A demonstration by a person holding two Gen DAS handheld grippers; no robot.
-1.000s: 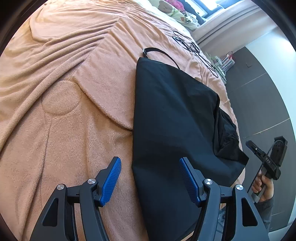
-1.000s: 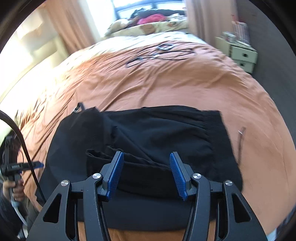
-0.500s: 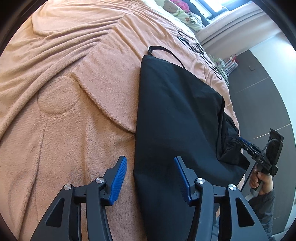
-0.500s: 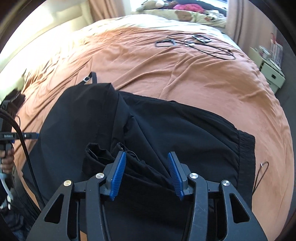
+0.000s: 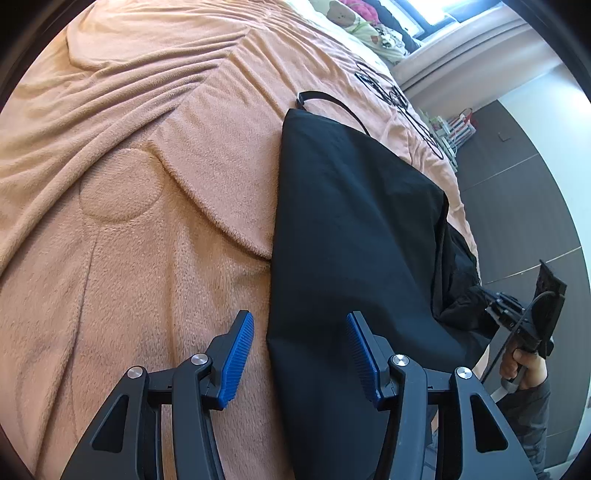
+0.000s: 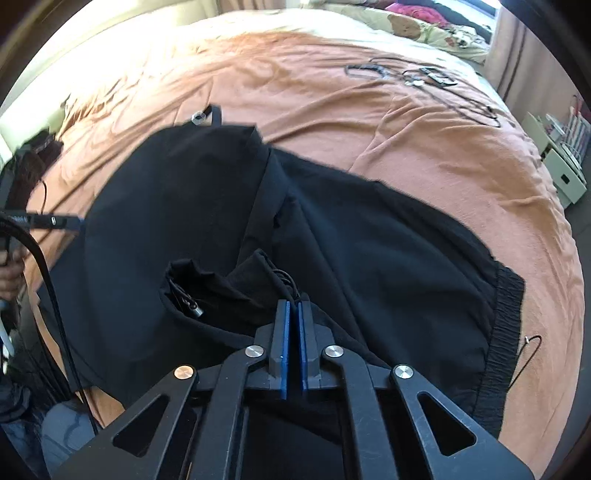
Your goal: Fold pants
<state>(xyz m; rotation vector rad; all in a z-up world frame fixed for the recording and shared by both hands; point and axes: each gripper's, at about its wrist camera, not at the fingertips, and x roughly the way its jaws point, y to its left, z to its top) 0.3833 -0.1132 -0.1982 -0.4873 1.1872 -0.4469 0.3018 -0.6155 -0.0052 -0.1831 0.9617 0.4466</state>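
Black pants [image 5: 351, 221] lie folded lengthwise on an orange blanket [image 5: 129, 258]. My left gripper [image 5: 299, 317] is open and hovers over the pants' near left edge, which runs between its blue pads [image 5: 236, 354] without being pressed. In the right wrist view the pants [image 6: 388, 240] spread wide, with the elastic waistband [image 6: 506, 317] at the right. My right gripper [image 6: 294, 302] is shut on a bunched fold of the pants with a drawstring at its tips. That gripper [image 5: 495, 310] also shows at the right of the left wrist view, held by a hand [image 5: 524, 365].
A black strap with a buckle [image 5: 325, 98] lies past the pants' far end. Black cables [image 6: 417, 74] sprawl on the far blanket. A thin wire hook [image 6: 528, 343] lies beside the waistband. White drawers [image 6: 565, 173] stand off the bed's right side. Plush toys [image 5: 340, 11] sit by the window.
The right gripper moved in over the bunched fold, rolled, and shut on it. The left gripper's jaws narrowed a little around the pants' edge and stayed in place.
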